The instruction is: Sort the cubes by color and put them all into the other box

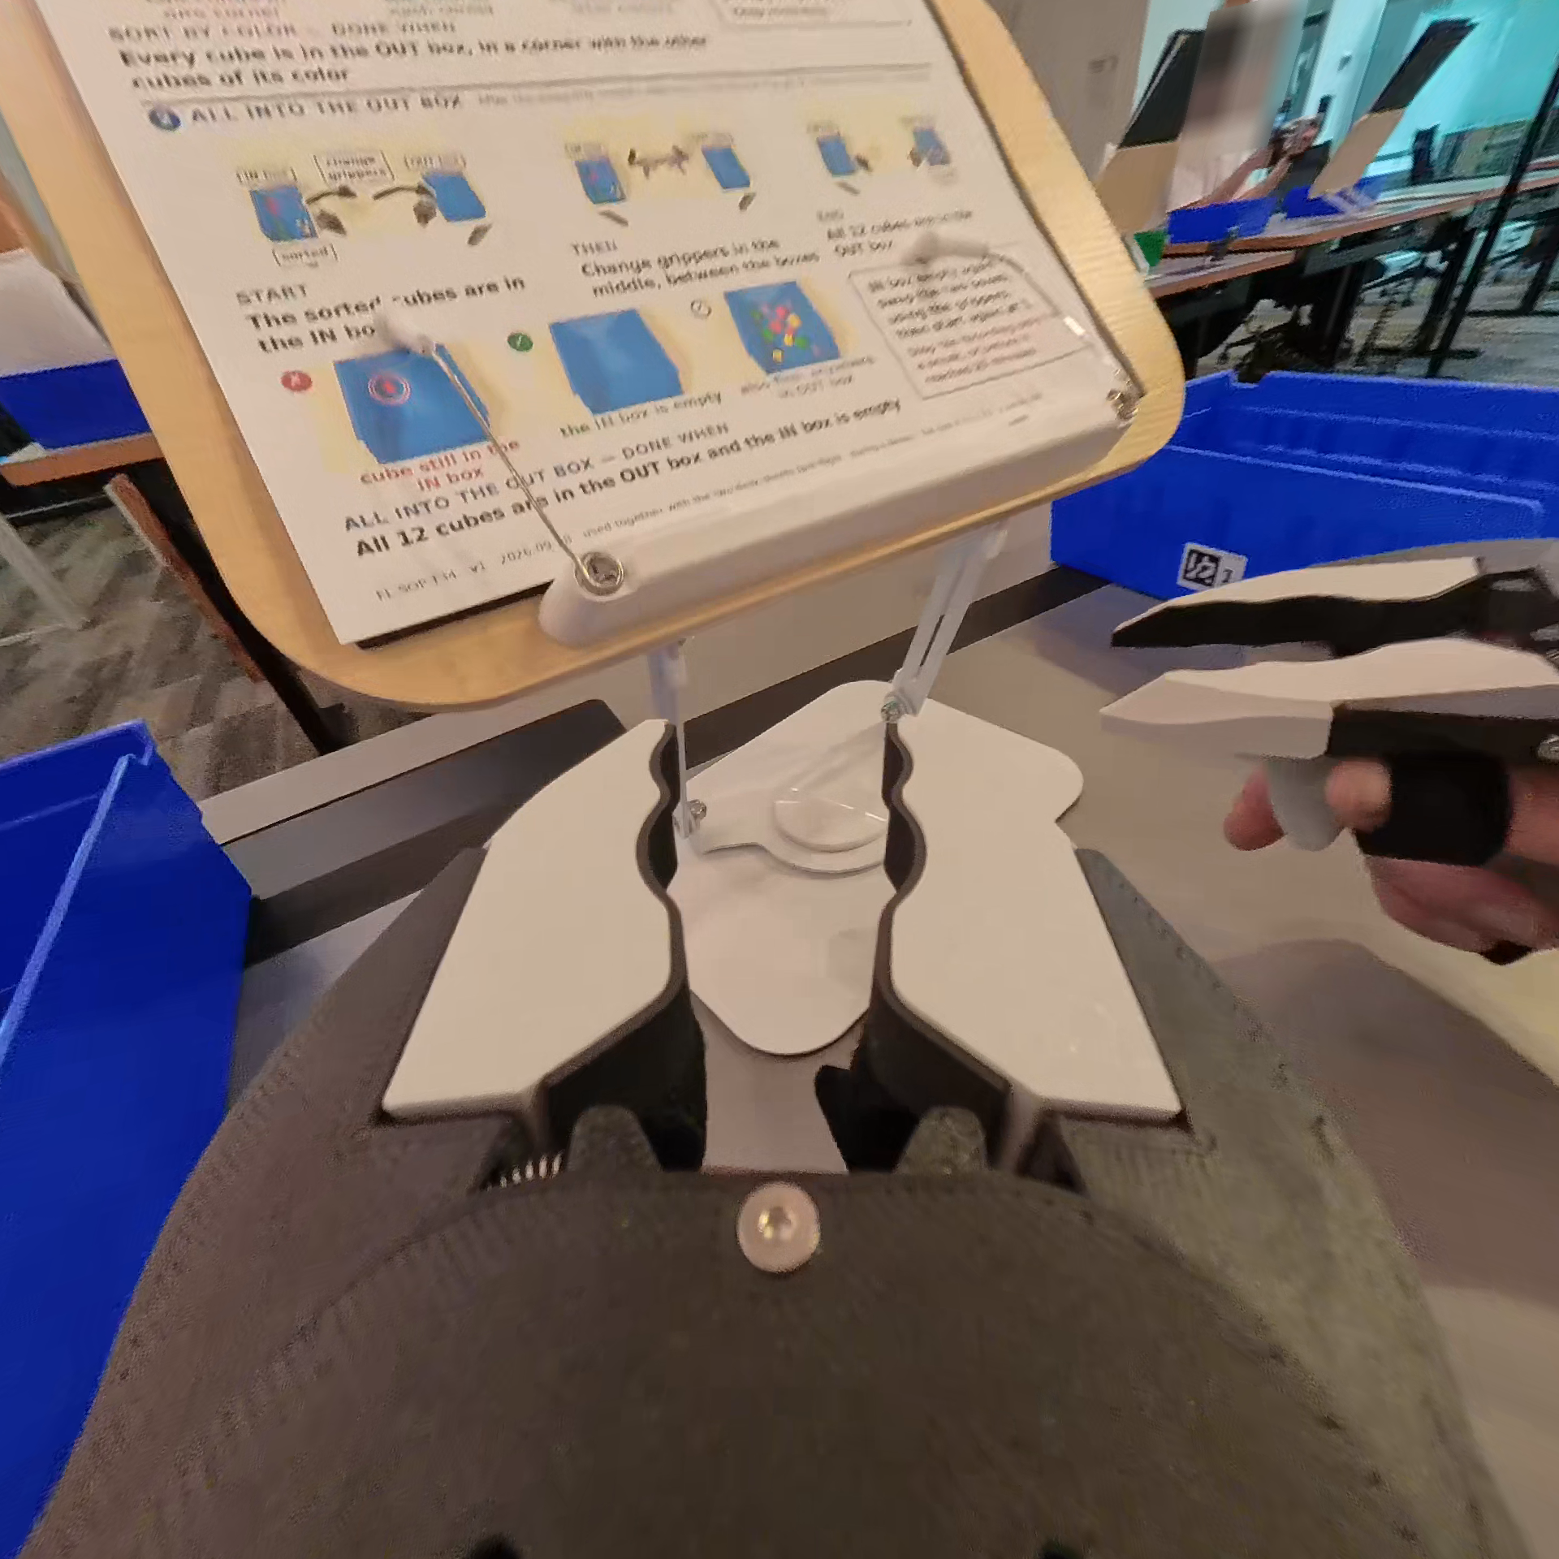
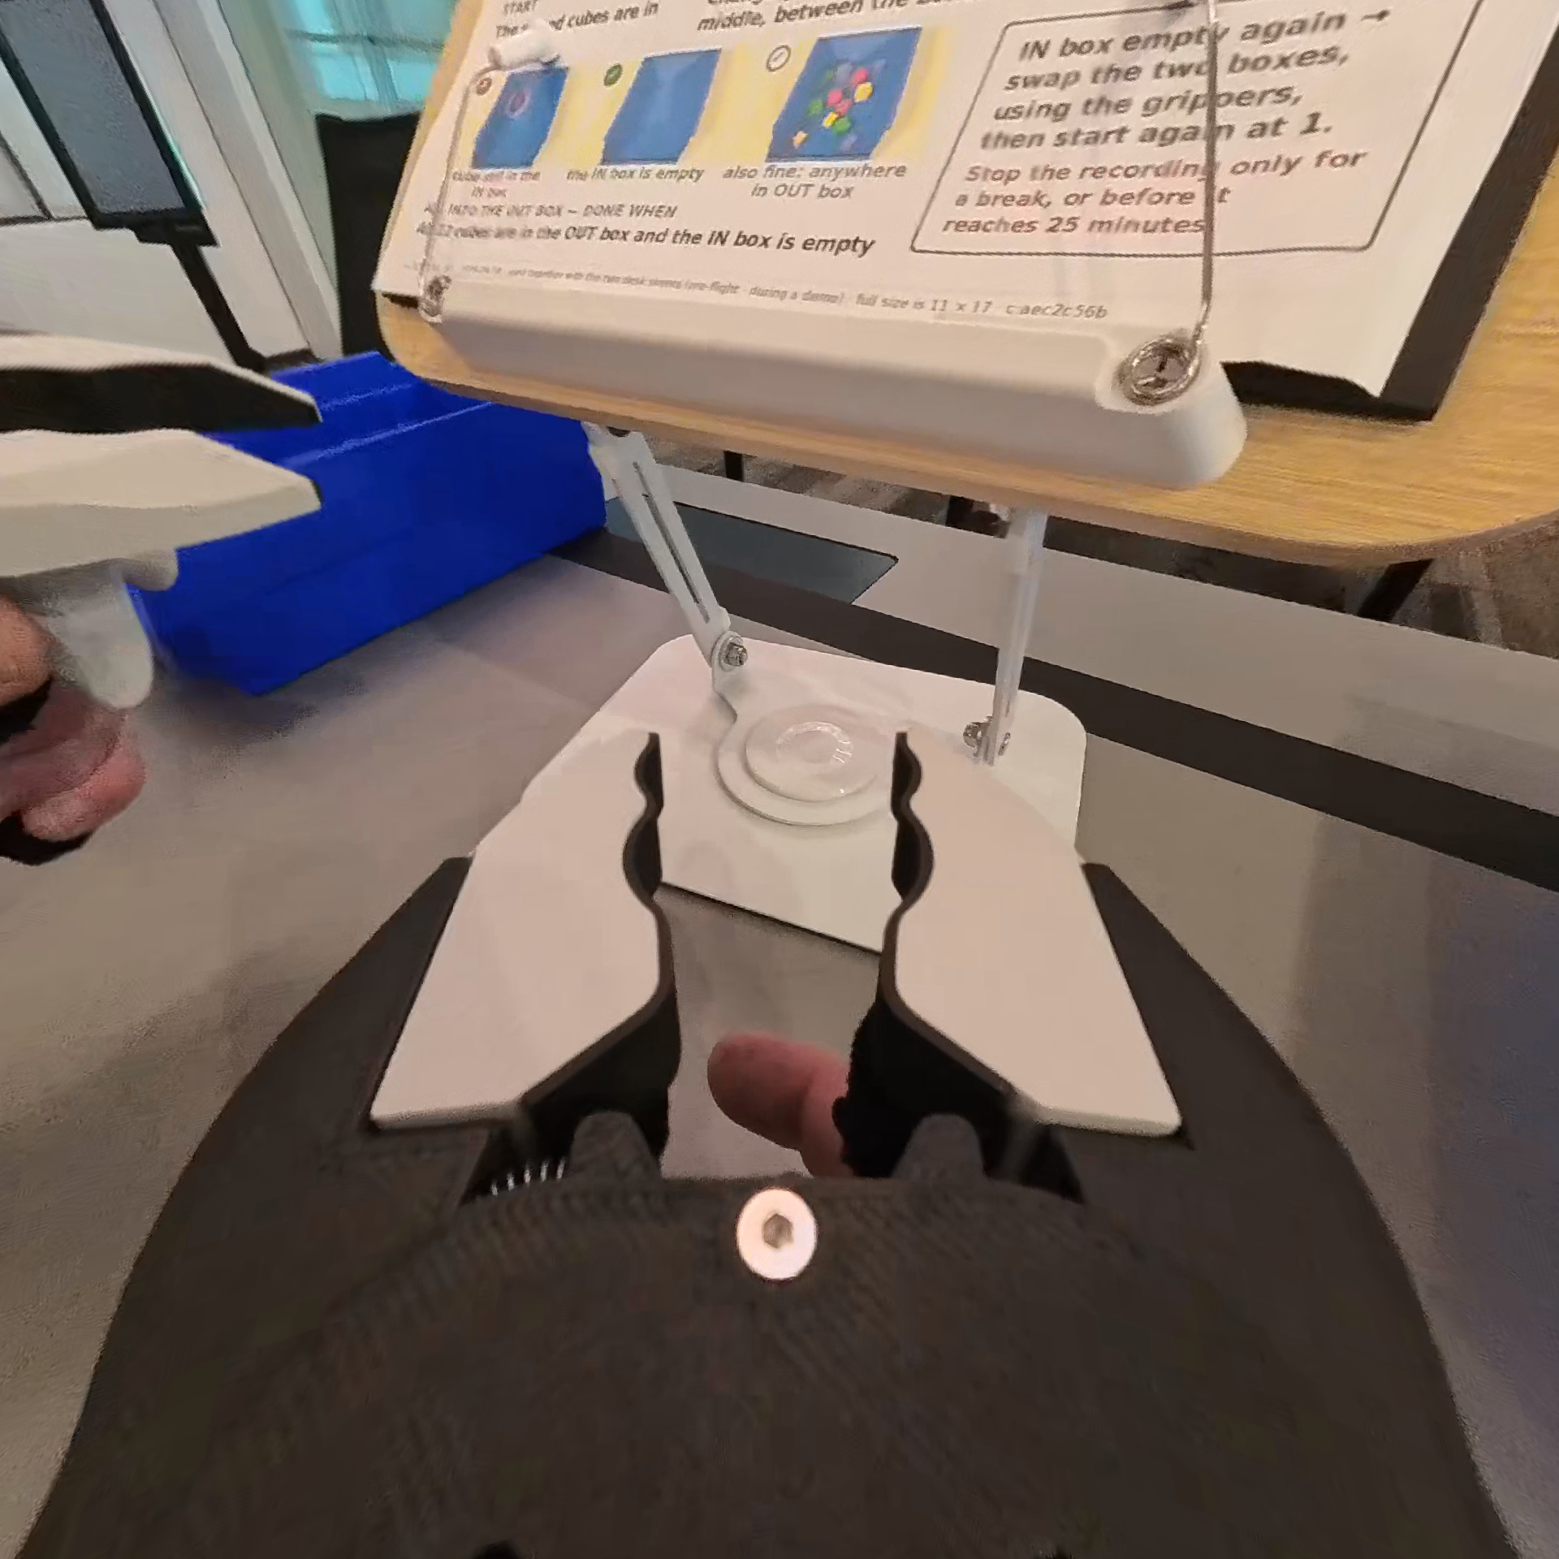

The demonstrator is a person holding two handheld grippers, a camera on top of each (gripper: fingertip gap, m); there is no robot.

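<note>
My left gripper (image 1: 776,784) is open and holds nothing; between its fingers I see only the white base plate (image 1: 995,768) of the document stand. My right gripper (image 2: 776,784) is open too and holds nothing, over the same base plate (image 2: 1038,759). Each gripper shows in the other's view: the right one (image 1: 1113,675) at the right edge, the left one (image 2: 312,455) at the left edge, both with fingers apart. One blue box (image 1: 1350,472) stands at the right, another (image 1: 93,970) at the left, also in the right wrist view (image 2: 380,523). No cubes are in view.
A wooden stand board with a printed instruction sheet (image 1: 590,337) tilts above the base on two white struts (image 2: 675,548). The grey table top (image 2: 253,844) runs between the boxes. A person's hand (image 1: 1434,860) holds the right gripper. More tables stand in the background (image 1: 1350,211).
</note>
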